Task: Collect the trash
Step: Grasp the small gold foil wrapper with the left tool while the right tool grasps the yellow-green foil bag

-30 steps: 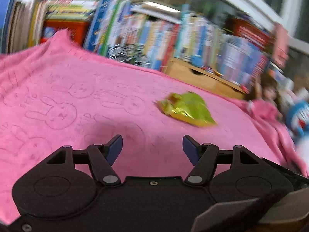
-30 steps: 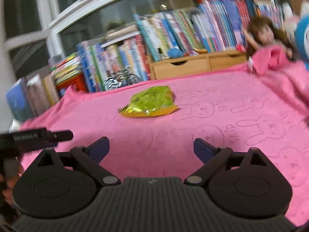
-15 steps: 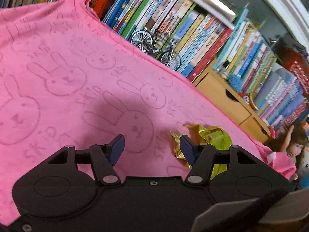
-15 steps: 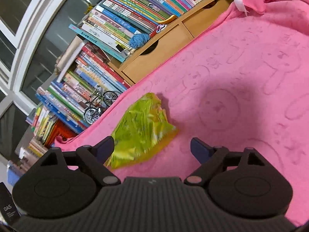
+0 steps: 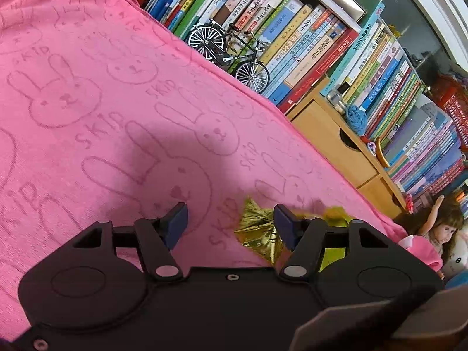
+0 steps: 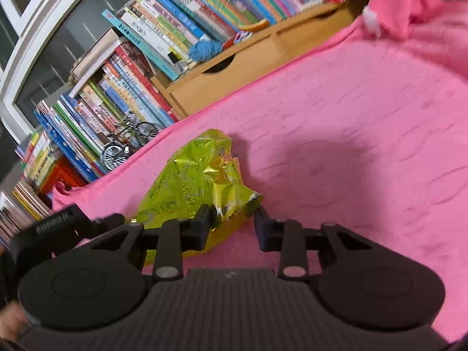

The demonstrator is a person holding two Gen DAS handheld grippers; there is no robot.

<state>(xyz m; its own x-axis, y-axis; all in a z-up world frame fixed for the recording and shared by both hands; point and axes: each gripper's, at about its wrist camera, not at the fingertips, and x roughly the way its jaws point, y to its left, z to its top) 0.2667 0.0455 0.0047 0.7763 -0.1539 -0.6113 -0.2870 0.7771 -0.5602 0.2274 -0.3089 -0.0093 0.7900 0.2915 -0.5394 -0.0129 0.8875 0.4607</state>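
My right gripper (image 6: 232, 223) is closing around the near corner of the yellow-green foil wrapper (image 6: 196, 178) lying on the pink bunny towel (image 6: 351, 122); my left gripper (image 5: 229, 223) hovers half open, holding nothing, at the wrapper's left edge.

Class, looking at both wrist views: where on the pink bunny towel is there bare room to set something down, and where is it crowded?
Bare: the pink bunny-print towel between the toy bicycle and the left hand-held gripper; likewise right of the crumpled green-gold foil wrapper. Crowded: around that wrapper, where both grippers meet, and the book row.
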